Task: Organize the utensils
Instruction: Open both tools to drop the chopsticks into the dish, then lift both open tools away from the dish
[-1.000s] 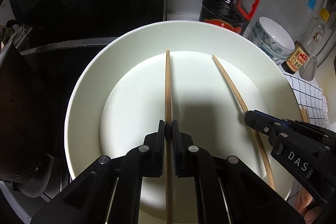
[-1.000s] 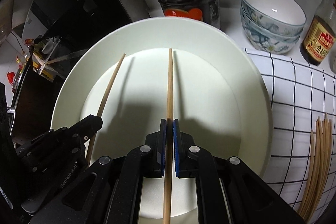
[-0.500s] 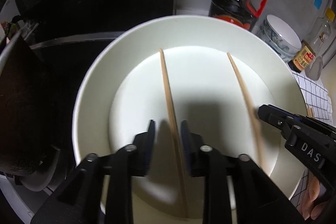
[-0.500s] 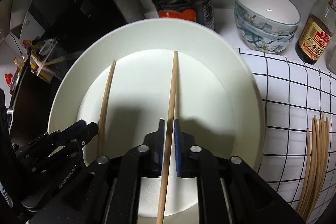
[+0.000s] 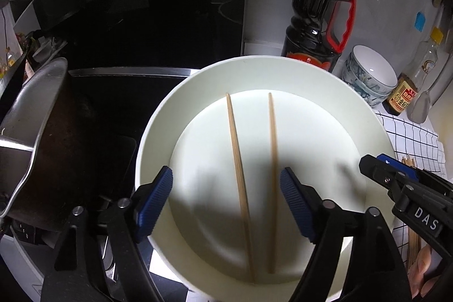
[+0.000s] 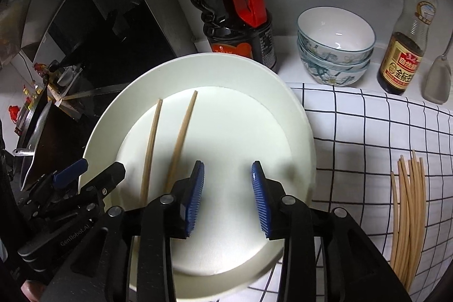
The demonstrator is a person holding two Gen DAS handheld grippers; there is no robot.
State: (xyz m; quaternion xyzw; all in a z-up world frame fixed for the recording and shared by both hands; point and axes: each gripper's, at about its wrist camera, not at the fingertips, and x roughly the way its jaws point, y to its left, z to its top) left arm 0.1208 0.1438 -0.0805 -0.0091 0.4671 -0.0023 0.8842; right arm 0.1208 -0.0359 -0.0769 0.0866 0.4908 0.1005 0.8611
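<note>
Chopsticks (image 5: 237, 171) slender wooden, plate (image 5: 283, 70) round white glossy

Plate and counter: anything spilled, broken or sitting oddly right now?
Nothing spilled or broken. Two chopsticks lie loose on the white plate, side by side but not quite parallel. Both the left gripper and right gripper are opening, with nothing gripped. A bundle of chopsticks lies on the checked cloth.

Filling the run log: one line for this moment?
left gripper: jaws opening, empty | right gripper: jaws opening, empty | two chopsticks flat on plate | chopstick bundle on cloth
</note>
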